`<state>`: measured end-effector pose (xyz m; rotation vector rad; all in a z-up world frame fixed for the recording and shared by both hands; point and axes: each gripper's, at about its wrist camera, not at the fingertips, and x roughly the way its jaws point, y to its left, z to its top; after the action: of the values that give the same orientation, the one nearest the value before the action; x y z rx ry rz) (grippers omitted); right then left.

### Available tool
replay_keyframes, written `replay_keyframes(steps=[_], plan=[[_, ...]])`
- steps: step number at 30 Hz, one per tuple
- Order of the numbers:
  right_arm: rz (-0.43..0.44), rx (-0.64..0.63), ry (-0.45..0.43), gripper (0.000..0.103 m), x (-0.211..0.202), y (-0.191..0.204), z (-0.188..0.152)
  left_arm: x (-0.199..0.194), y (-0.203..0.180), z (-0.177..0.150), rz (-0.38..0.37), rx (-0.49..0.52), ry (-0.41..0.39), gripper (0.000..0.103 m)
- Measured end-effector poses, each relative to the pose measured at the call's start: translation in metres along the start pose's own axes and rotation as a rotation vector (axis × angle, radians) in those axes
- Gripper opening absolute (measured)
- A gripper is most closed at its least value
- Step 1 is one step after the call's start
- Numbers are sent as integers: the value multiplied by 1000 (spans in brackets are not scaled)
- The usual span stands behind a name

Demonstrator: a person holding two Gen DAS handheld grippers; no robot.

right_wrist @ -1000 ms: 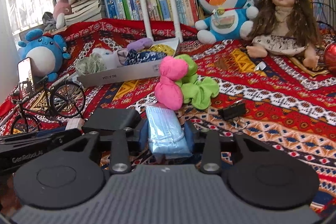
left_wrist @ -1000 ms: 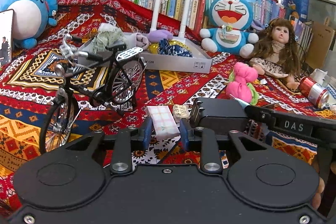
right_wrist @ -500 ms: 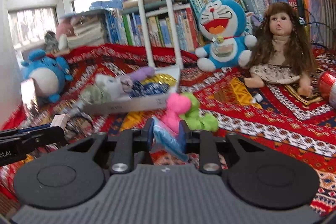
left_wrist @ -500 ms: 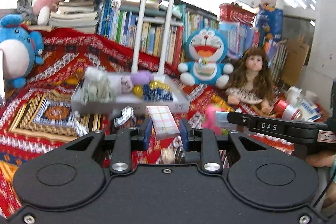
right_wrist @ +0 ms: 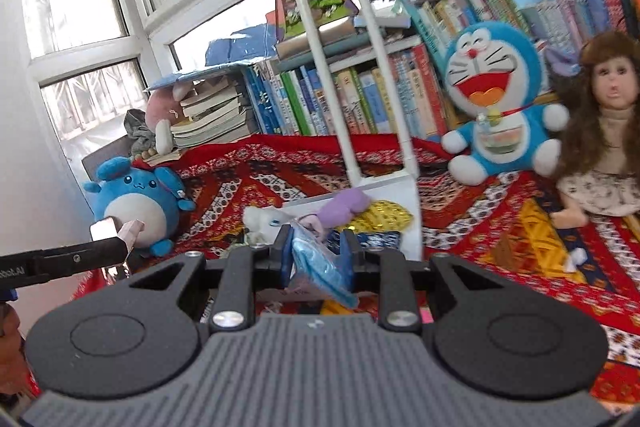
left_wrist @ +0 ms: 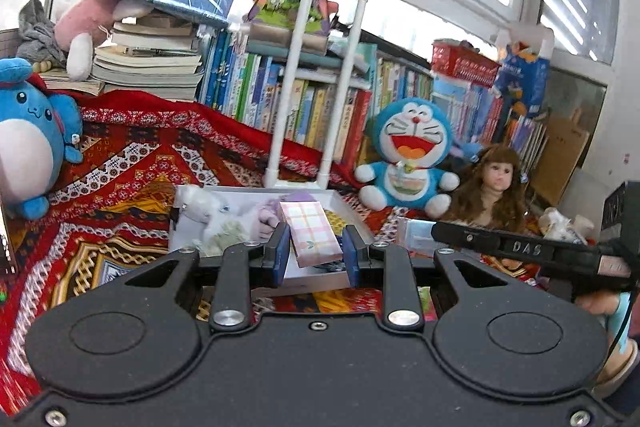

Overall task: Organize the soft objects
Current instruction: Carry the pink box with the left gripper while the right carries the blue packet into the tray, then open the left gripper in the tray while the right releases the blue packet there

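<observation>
- Jaws of the left gripper [left_wrist: 314,251] are clamped on a pink plaid tissue pack [left_wrist: 310,233], whose long axis runs forward, away from the camera and slightly up, roughly in line with the fingers.
- Jaws of the right gripper [right_wrist: 316,259] are pressed onto a light blue soft packet [right_wrist: 322,269], crumpled between the pads; its lower end sags down and to the right below the fingers.
- Directly ahead of and below both grippers sits a white tray [left_wrist: 346,215] on the red patterned cloth [left_wrist: 132,163], already holding soft things: a white plush toy [right_wrist: 262,219], a purple soft piece [right_wrist: 346,205] and a gold fabric piece [right_wrist: 386,215].
- Seen from the left wrist, the tissue pack overlaps the tray's middle, so the tray lies straight in front; the left hand looks at least as near to it as the right.
- A white pipe frame [left_wrist: 316,75] stands upright at the tray's far edge, a barrier to any move past the tray.
- Left of the tray the cloth is bare up to a round blue plush [left_wrist: 28,143]; this is the widest open room.
- Right of the tray, a Doraemon plush [right_wrist: 494,107] and a doll [right_wrist: 604,131] sit close together, leaving less room there.
- The right gripper's arm crosses the right side of the left wrist view, just beside the left gripper, so the two could collide if both lower together.
</observation>
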<state>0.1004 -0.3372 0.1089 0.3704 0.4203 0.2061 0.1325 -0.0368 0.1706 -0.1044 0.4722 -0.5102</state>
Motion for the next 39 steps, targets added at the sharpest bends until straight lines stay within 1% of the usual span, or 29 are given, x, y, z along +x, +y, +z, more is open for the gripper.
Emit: replay_keyframes(steps=[3,5,8,10,11,14,18,22,27,29,30,32,35,39], plan=[[23,42,53,29,27,1,10,19,23,14,10,-15,23,26],[28,59,87,29,46,3,13,35,37,19,50,-1,33,26],[21,82,136,29,76,6,16,63,58,20,70,-20,72,26],[10,100,164,29,97,7,16,78,67,15,29,-8,62,26],[7,108,177,29,106,8,16,86,69,14,21,3,73,26],[8,124,212,29,133,10,13,111,74,7,43,8,116,27],[-18,145,245,29,158,11,6,138,80,-3,64,33,146,27],[-21,167,263,29,173,7,-1,158,86,-11,90,30,174,27],[-54,167,299,29,187,4,-10,175,92,-19,116,31,202,26],[-67,169,312,29,192,1,-14,181,92,-22,126,32,216,26],[-73,169,319,29,193,0,-16,183,93,-24,129,33,222,23],[-77,171,328,29,196,-3,-20,189,93,-28,131,32,240,24],[-77,182,337,28,198,-5,-23,193,92,-32,134,35,247,24],[-90,161,352,27,201,-4,-28,194,90,-34,133,41,246,24]])
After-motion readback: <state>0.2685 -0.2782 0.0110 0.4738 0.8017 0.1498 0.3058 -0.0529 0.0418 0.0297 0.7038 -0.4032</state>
